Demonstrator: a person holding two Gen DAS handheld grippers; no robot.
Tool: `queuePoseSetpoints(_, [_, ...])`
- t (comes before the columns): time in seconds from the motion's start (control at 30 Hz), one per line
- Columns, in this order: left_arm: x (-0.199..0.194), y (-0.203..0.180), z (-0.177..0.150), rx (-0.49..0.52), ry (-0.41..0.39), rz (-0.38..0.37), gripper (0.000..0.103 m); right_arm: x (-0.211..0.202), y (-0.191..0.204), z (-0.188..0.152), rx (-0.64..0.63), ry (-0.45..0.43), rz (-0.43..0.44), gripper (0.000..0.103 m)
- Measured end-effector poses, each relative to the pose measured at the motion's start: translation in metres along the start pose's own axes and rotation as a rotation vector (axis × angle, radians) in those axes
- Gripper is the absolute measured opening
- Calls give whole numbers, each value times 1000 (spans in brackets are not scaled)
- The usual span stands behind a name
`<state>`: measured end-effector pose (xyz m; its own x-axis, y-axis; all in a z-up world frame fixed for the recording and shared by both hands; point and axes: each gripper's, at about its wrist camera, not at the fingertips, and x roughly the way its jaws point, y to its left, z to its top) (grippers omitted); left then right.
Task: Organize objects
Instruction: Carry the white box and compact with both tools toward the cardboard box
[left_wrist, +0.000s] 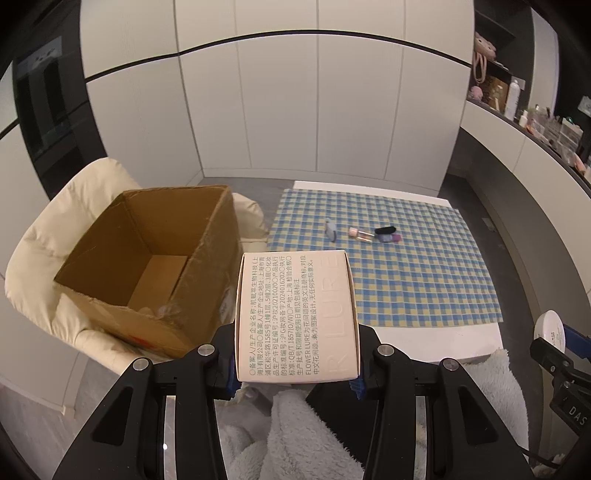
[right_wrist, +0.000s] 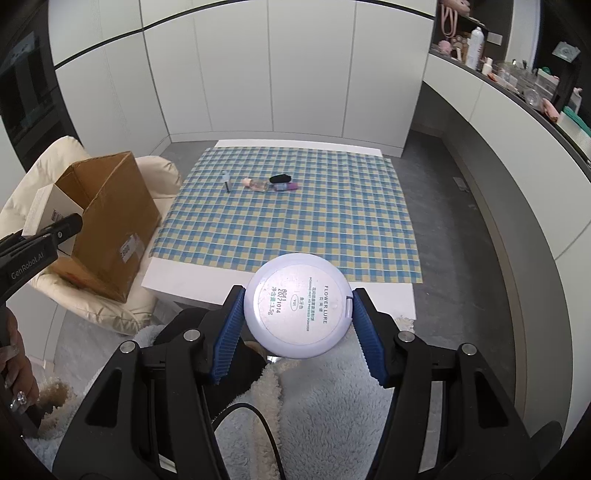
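Fleecy robe (right_wrist: 325, 398) fills the bottom of both wrist views; person seated, gripper in each hand.

Left gripper (left_wrist: 297, 354): jaws partly closed on a small cream carton (left_wrist: 297, 317), pads on its two long sides near the bottom end. Carton sticks out ahead of the fingers, printed face up, held in the air just beside the open cardboard box (left_wrist: 147, 266). Box sits on a cream padded chair (left_wrist: 48, 251) left of the low white table (right_wrist: 192, 273).

Right gripper (right_wrist: 295, 317): jaws about half open, clamped across a round powder compact (right_wrist: 297, 304), ribbed blue pads (right_wrist: 231, 332) on opposite rim points, label side up, over the table's near edge.

On the checked cloth (right_wrist: 295, 229), well apart from both: grey tube (right_wrist: 226, 181), small bottles (right_wrist: 258, 184), black item (right_wrist: 279, 178).

Handling, as a judgement: carton is light thin card that crushes easily, so grip should stay light on the long sides. Compact is hard smooth plastic with a curved rim, likely to slip or rotate; grip across the full width. The pressed powder is fragile, so no dropping it into the box.
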<state>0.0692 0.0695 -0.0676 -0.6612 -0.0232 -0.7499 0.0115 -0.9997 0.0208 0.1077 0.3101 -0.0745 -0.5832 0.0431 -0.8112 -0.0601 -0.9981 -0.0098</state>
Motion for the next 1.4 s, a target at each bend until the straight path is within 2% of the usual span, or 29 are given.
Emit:
queuePoseSetpoints(0.4, [-14,70,-10,-120,-8,103,44,12,66,11,-119,-3,86,60])
queuePoseSetpoints(0.93, [-45,166,-42,-289,-12,245,44,11,180,15,-334,-20,222,60])
queuePoseSetpoints(1.4, [-64,203,-52,-354,-31,307,44,-4,250,15,-460,-67,295,60])
